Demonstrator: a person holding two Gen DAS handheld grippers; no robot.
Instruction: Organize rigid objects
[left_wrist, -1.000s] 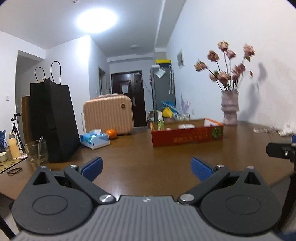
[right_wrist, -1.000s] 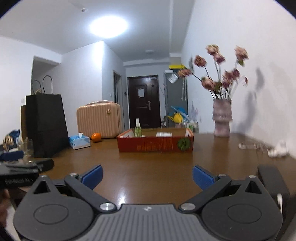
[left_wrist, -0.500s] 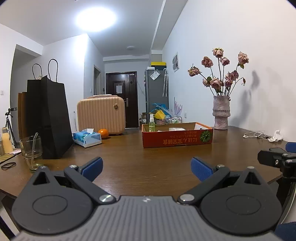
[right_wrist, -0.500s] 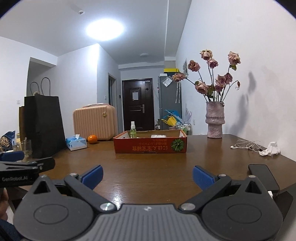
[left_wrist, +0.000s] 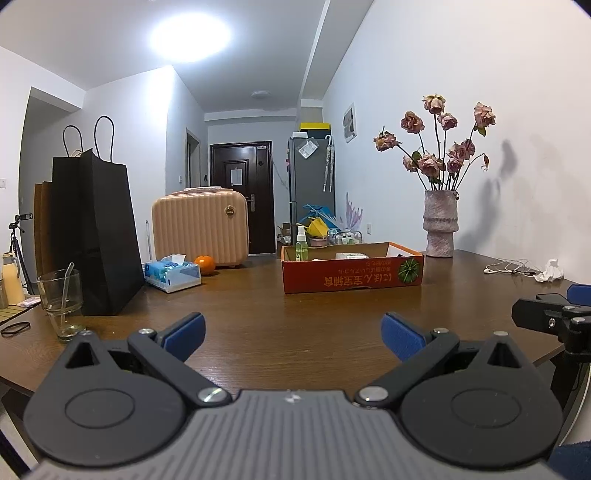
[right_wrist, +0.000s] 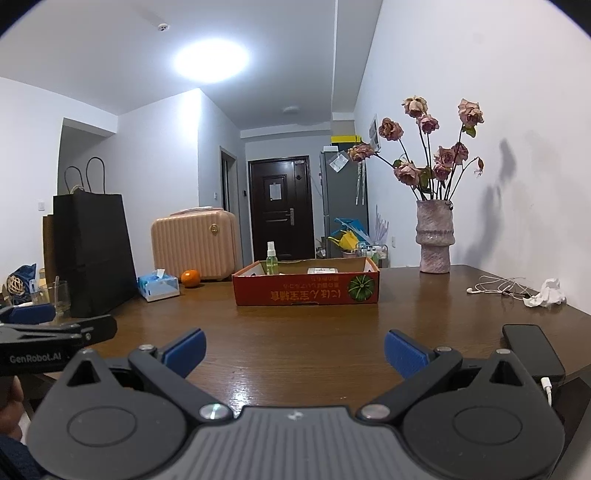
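Observation:
A red cardboard box (left_wrist: 352, 274) (right_wrist: 306, 288) stands in the middle of the brown table (left_wrist: 295, 314) (right_wrist: 295, 332). In it are a green spray bottle (left_wrist: 301, 245) (right_wrist: 272, 259) and a white packet (left_wrist: 351, 256) (right_wrist: 323, 270). My left gripper (left_wrist: 291, 332) is open and empty, low over the near table edge, well short of the box. My right gripper (right_wrist: 293, 349) is open and empty too, also at the near edge. Each gripper shows at the side of the other's view: the right one (left_wrist: 550, 317), the left one (right_wrist: 55, 328).
On the left stand a black paper bag (left_wrist: 94, 236), a glass with a straw (left_wrist: 61, 299), a tissue box (left_wrist: 173, 276), an orange (left_wrist: 205, 264) and a pink suitcase (left_wrist: 201, 227). A vase of dried roses (left_wrist: 439, 229), earphone cables (right_wrist: 498, 288), crumpled tissue (right_wrist: 546, 293) and a black phone (right_wrist: 532, 349) are on the right.
Both views have settled from a tilted, blurred look to a level one facing the box. Both grippers stay open and empty.

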